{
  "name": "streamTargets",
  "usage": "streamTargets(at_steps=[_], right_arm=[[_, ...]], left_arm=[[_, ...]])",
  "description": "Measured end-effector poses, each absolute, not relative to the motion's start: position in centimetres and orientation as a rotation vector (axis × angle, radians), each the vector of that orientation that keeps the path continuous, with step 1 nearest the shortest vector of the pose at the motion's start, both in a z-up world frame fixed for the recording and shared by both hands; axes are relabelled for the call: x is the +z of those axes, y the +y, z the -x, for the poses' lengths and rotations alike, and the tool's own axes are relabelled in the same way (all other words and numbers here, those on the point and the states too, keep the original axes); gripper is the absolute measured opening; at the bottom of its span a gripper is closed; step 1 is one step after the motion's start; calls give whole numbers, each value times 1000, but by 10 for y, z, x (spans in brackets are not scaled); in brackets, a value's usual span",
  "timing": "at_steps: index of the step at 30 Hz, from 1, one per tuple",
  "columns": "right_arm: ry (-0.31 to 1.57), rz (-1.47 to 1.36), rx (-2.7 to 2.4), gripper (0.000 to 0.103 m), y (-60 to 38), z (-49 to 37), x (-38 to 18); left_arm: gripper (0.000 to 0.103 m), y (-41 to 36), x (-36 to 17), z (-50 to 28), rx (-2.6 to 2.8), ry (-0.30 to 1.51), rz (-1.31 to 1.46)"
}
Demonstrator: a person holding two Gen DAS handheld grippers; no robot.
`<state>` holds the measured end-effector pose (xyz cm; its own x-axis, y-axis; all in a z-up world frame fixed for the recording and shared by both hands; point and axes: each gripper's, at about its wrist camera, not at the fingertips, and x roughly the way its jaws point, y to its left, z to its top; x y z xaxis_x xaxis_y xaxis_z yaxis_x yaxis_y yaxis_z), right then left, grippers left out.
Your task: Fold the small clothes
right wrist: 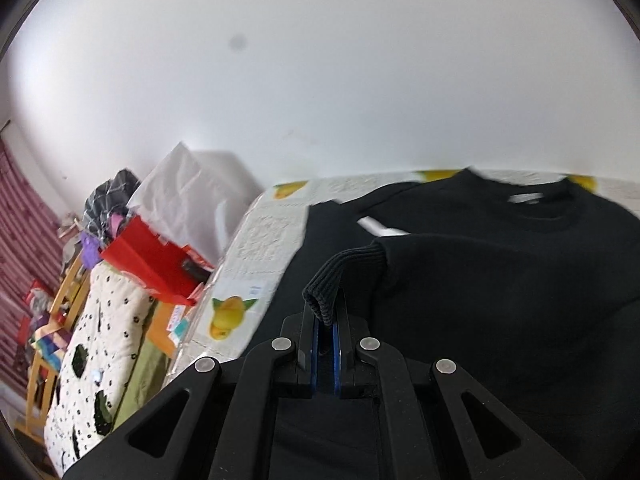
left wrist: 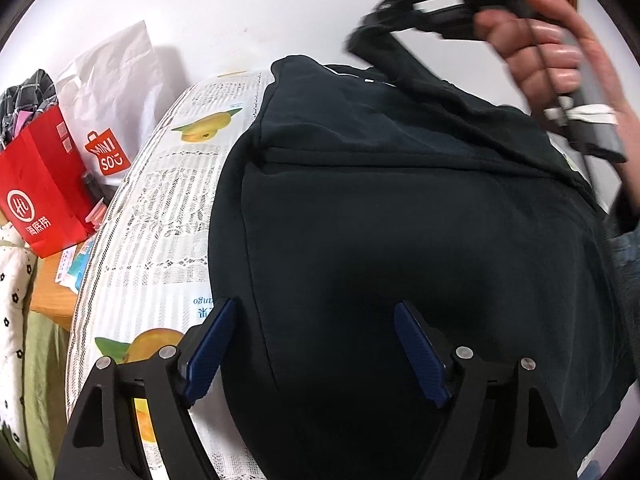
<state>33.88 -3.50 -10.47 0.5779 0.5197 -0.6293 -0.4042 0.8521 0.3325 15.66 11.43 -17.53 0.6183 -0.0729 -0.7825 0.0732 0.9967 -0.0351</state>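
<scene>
Black sweatshirt [left wrist: 400,208] is lying on the tablecloth [left wrist: 160,216], right gripper [right wrist: 325,320] pinching its ribbed cuff [right wrist: 340,276], left gripper [left wrist: 314,344] hovering spread wide.

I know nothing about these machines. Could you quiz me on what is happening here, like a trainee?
1. True or false: the left tongs are clamped on the black sweatshirt.
2. Which part do the right tongs pinch? A collar, B ribbed cuff, C hem.
3. Fill in: the tablecloth is printed with yellow ____.

Key: 1 false, they are open above it; 2 B; 3 fruit.
</scene>
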Motion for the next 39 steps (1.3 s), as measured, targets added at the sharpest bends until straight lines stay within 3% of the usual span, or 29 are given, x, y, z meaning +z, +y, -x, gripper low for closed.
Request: streamTargets(at_steps=[4,11,20,27,32,35,38,39], right_arm=[[824,-114,548,5,-6,-349,-124],[873,-44,640,34,7,-352,-145],[771,144,343,34,-98,-322,-135],[778,245,-23,35,-242,-286,-160],[839,162,-159,35,-337,-249,-189],[859,124,-191,36,-372,-227,-205],[858,80,-170,42,-384,-219,-216],[847,74,-172,42,-385,-218,-216]], left_arm=[[80,114,-176,-156,-86,900,-1],[82,112,-176,-155,-95,901,-1],[82,128,-168,-157,-100,904,77],[81,140,-161,-166,4,897,58],[80,154,-161,-181,76,889,62],[76,158,-159,-195,112,883,43],[63,161,-159,-209,160,871,41],[62,162,-161,-214,164,877,49]])
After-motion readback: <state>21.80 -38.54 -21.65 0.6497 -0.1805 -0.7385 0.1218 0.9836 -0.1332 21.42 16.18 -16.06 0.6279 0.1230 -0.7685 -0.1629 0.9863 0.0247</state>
